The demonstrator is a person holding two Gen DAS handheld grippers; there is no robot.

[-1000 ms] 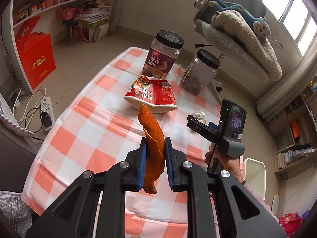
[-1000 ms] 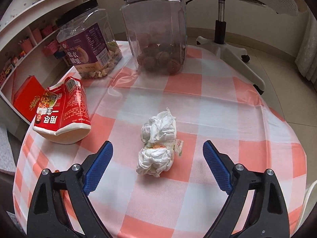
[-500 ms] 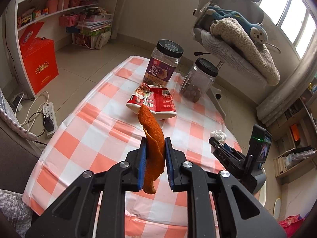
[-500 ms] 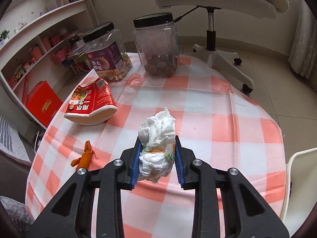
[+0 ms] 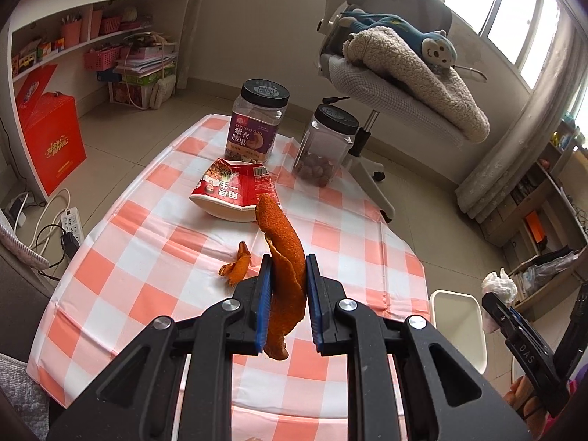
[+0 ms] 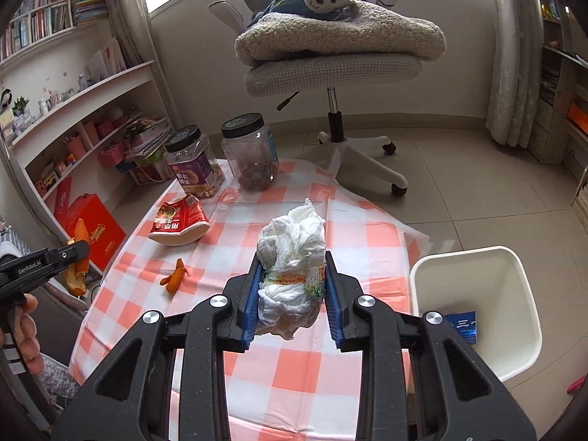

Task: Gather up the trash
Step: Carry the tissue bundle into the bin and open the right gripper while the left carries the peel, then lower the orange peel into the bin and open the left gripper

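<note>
A: Left wrist view: where is the load?
B: The left gripper (image 5: 288, 286), clamped tight, holds an orange peel (image 5: 283, 253) upright; the bin (image 5: 457, 325) lies right, past the table (image 5: 121, 294) edge.

A: Right wrist view?
B: The right gripper (image 6: 292, 294) pinches a tissue wad (image 6: 292, 253); the bin (image 6: 474, 257) sits open, lower right, nearer this hand.
</note>
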